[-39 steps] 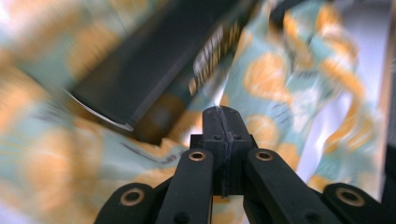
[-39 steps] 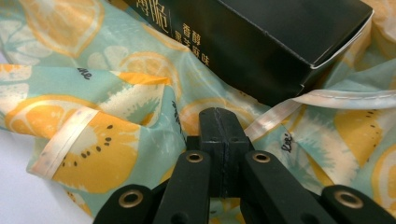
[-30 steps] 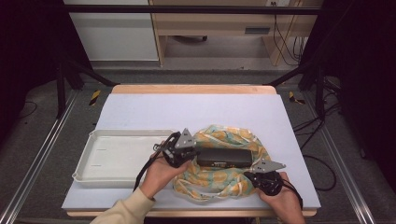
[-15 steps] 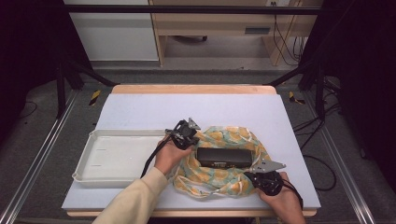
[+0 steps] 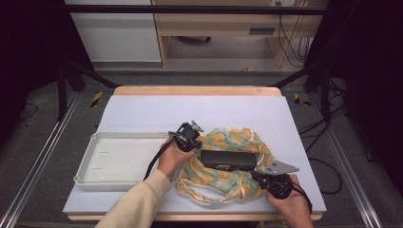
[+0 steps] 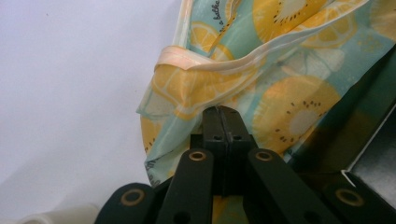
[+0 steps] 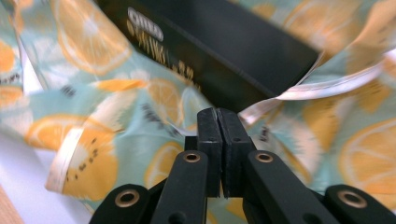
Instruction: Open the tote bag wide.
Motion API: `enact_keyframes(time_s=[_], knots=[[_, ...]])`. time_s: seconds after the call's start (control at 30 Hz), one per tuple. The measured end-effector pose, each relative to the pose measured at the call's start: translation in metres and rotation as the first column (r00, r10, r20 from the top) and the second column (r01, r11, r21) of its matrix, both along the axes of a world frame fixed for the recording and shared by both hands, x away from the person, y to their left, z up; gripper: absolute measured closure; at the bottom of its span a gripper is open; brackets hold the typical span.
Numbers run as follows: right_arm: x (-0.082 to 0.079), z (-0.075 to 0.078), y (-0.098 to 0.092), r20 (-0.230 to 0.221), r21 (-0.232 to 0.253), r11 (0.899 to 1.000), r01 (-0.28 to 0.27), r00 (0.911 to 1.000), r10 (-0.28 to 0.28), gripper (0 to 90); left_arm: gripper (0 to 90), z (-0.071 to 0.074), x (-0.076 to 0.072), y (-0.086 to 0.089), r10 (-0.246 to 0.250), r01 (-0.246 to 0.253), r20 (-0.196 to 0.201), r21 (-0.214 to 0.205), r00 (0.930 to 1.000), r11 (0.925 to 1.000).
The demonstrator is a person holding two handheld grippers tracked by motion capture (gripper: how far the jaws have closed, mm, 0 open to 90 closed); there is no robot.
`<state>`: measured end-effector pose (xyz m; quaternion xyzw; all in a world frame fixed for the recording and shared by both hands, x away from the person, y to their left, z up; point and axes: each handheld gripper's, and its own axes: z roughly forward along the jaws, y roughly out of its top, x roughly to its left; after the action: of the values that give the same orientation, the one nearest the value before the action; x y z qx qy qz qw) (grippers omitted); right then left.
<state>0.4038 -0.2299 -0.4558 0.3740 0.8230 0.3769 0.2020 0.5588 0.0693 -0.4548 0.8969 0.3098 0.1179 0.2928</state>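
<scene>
A cloth [image 5: 214,179] printed with orange and lemon slices lies bunched on the white table mat, and a flat black box [image 5: 227,160] rests in its middle. At the cloth's far-left edge my left gripper [image 5: 197,139] is shut, with a folded hem of the cloth [image 6: 289,98] gathered at its closed tips [image 6: 220,109]. My right gripper [image 5: 257,175] is at the near-right edge. Its jaws [image 7: 218,111] are shut where the white hem of the cloth [image 7: 116,116] runs in from both sides, just below the black box [image 7: 224,51].
A shallow white tray [image 5: 85,164] stands left of the cloth, close to my left hand. The white mat [image 5: 199,111] stretches bare beyond the cloth to the wooden far edge. Dark frame posts and cables stand off the table on both sides.
My left hand has moved away from me along the cloth's left edge and lower, and the cloth on that side has shifted with it. The right hand has stayed put.
</scene>
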Motion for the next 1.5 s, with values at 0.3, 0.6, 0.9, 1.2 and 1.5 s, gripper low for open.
enact_keyframes(time_s=[0.3, 0.6, 0.9, 1.2, 1.5], knots=[[0.006, 0.050, -0.014, 0.120, 0.045, 0.997, 0.059, 0.9908, -0.064, 89.4, 90.0, 0.004, 0.000, -0.002, -0.014, 0.014, 0.012, 0.015, 0.9998, 0.9998], [0.055, 0.044, -0.009, 0.118, 0.034, 0.995, 0.093, 0.9884, -0.096, 90.0, 90.0, 0.008, 0.000, -0.006, -0.023, 0.023, 0.014, 0.005, 0.9996, 0.9997], [0.077, 0.012, -0.018, 0.013, 0.017, 0.980, 0.200, 0.9796, -0.200, 90.0, 90.0, 0.011, -0.002, -0.012, -0.051, 0.051, 0.027, 0.017, 0.9983, 0.9986], [0.080, -0.009, -0.026, -0.060, 0.005, 0.977, 0.215, 0.9749, -0.214, 90.0, 90.0, 0.003, 0.002, -0.014, -0.050, 0.050, 0.001, 0.049, 0.9988, 0.9976], [0.081, -0.021, -0.026, -0.100, -0.011, 0.977, 0.215, 0.9715, -0.215, 90.0, 90.0, 0.000, 0.001, -0.015, -0.057, 0.059, -0.021, 0.089, 0.9981, 0.9943]])
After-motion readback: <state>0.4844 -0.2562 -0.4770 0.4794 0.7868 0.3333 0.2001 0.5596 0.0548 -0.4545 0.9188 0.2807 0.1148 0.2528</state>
